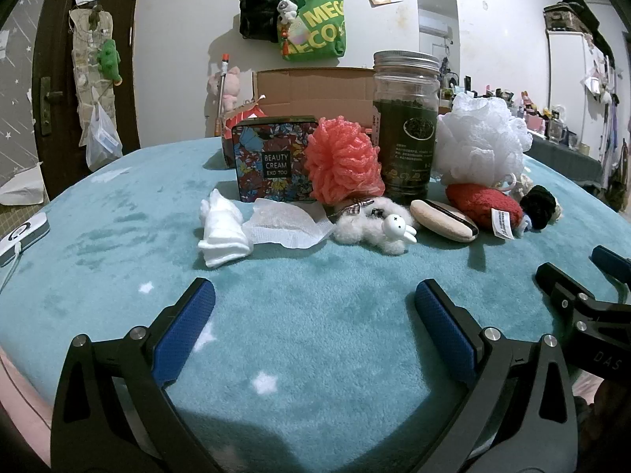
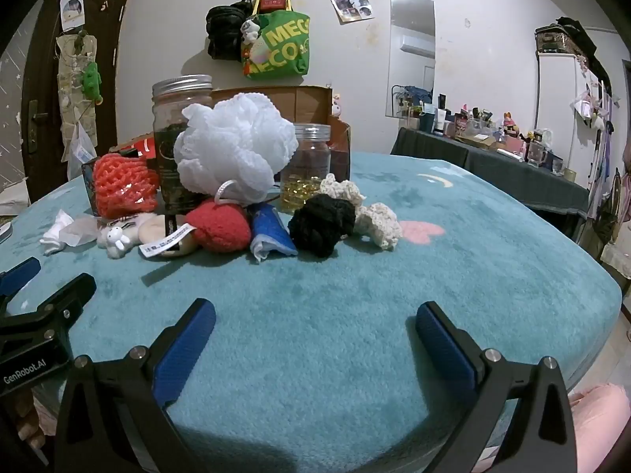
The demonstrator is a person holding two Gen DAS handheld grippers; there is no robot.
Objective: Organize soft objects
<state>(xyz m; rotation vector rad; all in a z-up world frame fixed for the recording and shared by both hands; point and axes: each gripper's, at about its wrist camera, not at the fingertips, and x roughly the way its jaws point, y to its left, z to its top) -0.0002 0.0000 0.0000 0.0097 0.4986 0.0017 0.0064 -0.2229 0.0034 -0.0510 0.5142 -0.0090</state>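
Left wrist view shows your left gripper [image 1: 315, 307] and right gripper [image 2: 315, 311] gaping empty short of the jar [image 1: 406, 130], ready for the loofahs [image 1: 343, 165] flanking it.

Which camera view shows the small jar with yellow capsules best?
The right wrist view shows the small jar best: its lid, clear body and the yellow capsules at the bottom are visible behind the black scrunchie. In the left wrist view it cannot be seen; the white bath pouf likely hides it.
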